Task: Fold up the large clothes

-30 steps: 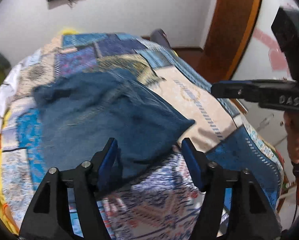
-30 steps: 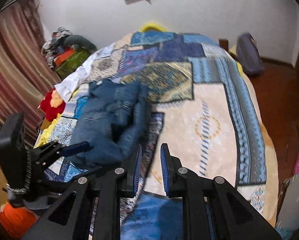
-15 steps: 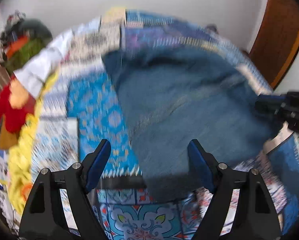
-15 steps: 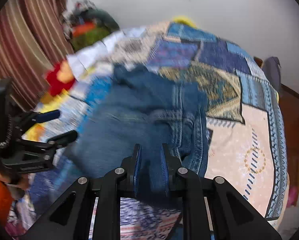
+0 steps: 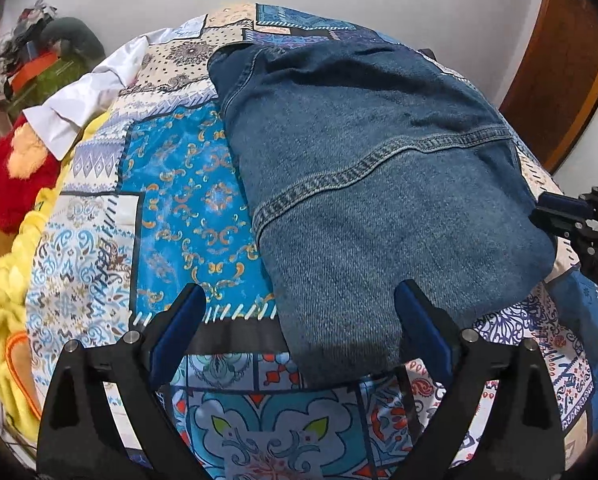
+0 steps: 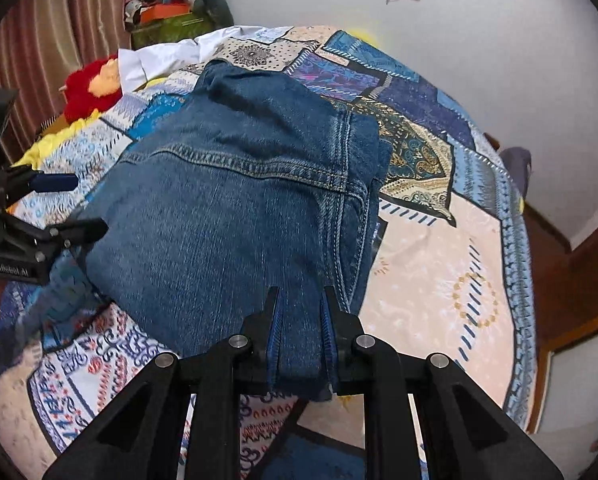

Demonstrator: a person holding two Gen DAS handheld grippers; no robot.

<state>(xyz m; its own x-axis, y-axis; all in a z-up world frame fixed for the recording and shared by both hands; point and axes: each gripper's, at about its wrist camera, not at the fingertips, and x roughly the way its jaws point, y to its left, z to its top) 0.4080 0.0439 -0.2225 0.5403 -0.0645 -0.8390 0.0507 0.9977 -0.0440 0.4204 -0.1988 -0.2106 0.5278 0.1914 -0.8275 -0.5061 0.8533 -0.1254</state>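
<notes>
A blue denim garment lies folded on the patchwork bedspread. My left gripper is open wide, its fingers straddling the near left corner of the denim. In the right wrist view my right gripper is nearly closed, with the near edge of the denim between its fingers. The right gripper also shows at the right edge of the left wrist view, at the denim's right corner. The left gripper shows at the left of the right wrist view.
A white garment and a red plush toy lie at the bed's far left. A pile of clothes sits by the striped curtain. A wooden door frame stands on the right. A yellow blanket edges the bed.
Both grippers have swung left and moved closer to the denim. The denim now lies flatter and fills the views. The right gripper's fingers now have denim between them.
</notes>
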